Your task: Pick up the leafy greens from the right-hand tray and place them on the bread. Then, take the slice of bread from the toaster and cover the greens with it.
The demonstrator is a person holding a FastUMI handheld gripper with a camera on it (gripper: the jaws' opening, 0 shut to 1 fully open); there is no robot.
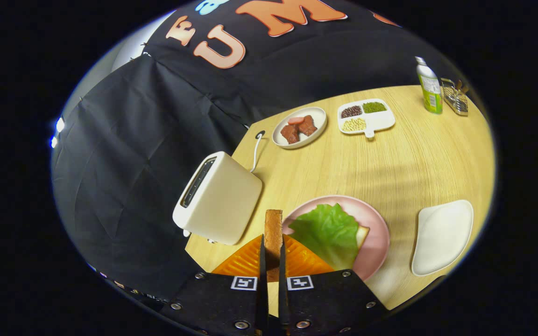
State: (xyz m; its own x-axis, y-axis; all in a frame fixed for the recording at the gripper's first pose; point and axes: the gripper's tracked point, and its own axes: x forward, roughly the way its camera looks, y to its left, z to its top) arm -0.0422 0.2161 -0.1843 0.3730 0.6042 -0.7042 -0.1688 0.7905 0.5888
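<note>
My gripper (272, 249) is shut on a slice of bread (273, 228), held edge-on and upright between the two fingers. It hangs in the air between the white toaster (220, 198) and the pink plate (376, 233). On that plate a green leaf (329, 231) lies over another bread slice (362, 234), of which just a corner peeks out. The toaster's slot (197, 182) looks dark. The white tray (442, 235) sits beyond the plate on the far side from the toaster.
An orange ridged mat (243, 261) lies under the fingers by the table's near edge. Farther back stand a plate of meat pieces (300, 127), a divided dish of beans (366, 116), a green bottle (430, 88) and a wire basket (456, 98). The toaster's cord (256, 151) trails behind it.
</note>
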